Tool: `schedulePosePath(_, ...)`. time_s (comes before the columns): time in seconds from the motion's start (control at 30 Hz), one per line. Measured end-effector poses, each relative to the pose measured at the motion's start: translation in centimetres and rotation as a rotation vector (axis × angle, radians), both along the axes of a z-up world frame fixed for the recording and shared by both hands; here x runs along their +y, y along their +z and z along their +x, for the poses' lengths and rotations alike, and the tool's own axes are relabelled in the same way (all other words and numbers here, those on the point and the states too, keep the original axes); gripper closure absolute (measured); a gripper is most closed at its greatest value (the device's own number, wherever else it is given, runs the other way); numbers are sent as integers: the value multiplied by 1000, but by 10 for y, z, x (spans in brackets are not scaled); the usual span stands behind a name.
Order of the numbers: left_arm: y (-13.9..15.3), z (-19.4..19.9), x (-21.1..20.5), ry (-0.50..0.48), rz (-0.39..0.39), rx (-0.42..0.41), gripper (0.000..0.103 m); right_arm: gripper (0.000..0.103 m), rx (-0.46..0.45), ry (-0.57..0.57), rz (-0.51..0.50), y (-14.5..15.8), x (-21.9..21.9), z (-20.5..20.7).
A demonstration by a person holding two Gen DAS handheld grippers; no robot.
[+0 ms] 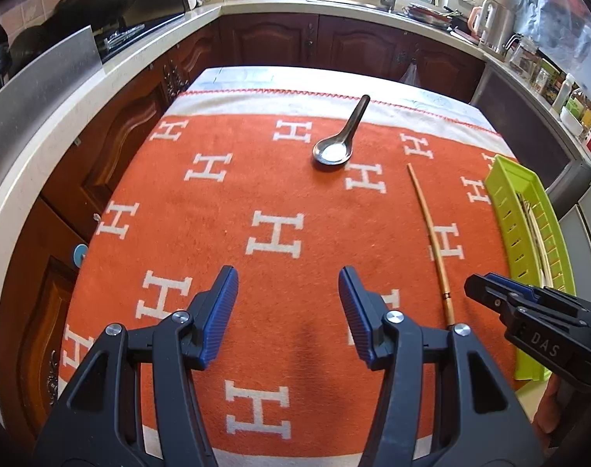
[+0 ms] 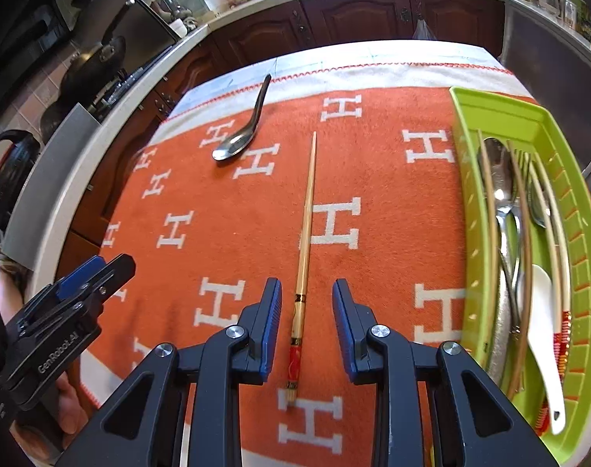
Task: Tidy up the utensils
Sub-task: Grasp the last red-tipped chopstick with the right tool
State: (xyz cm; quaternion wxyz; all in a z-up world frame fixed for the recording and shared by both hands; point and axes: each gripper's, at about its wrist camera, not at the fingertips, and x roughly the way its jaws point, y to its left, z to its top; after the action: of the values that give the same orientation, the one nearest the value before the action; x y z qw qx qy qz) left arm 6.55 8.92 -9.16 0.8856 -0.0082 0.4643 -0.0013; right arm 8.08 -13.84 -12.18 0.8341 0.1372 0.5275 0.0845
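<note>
On the orange cloth, just left of the green tray (image 2: 466, 179), 1 thin, light, stiff chopstick (image 2: 306, 233) lies between the parted, empty jaws of the right hand-held gripper (image 2: 307, 323), best pinched near its thicker red end, since it may roll.

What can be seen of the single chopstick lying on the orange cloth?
The chopstick is one slim, pale wooden-looking stick with a red decorated butt end and dark bands above it. It lies flat on the orange cloth, butt near the camera and tapered tip pointing away. The right gripper hangs over its butt end, jaws open to either side, pads not touching it. Only the cloth touches it.
</note>
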Motion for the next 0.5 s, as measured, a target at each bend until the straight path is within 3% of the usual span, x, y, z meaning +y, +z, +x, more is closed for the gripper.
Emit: schedulePosePath(0.5,-22,11,6,16,-13,41,52,77,-43,61,-134,-38,40,31)
